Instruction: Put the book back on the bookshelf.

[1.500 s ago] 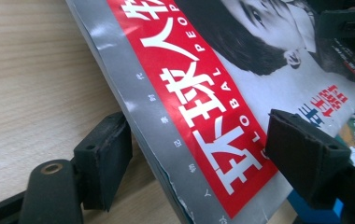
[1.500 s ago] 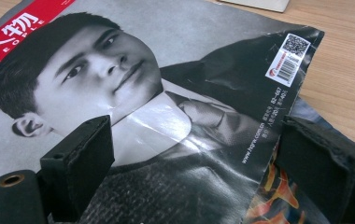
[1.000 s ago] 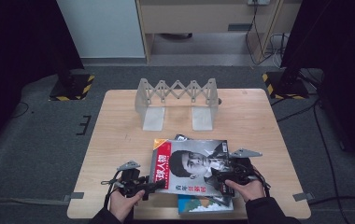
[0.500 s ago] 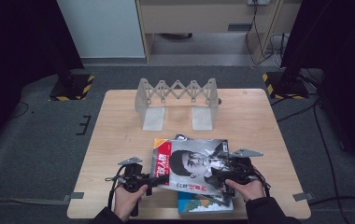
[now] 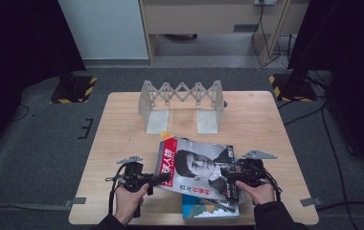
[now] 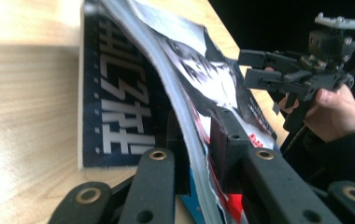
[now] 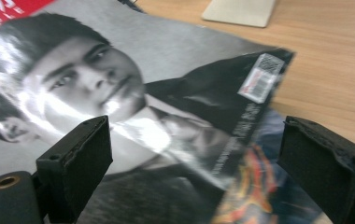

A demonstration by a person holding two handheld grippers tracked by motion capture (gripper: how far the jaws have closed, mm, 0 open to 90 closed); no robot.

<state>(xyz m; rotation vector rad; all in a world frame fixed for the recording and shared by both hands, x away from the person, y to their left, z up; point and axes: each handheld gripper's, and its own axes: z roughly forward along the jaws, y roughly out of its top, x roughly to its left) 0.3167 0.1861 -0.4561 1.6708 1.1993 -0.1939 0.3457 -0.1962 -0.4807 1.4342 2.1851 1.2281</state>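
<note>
Closing over the last moment, the left gripper now pinches the portrait magazine's spine edge, tilting it off the book beneath, while the right gripper hovers wide apart above its cover.

A glossy magazine with a red-titled portrait cover lies tilted, left edge raised, atop a blue-covered book.
</note>
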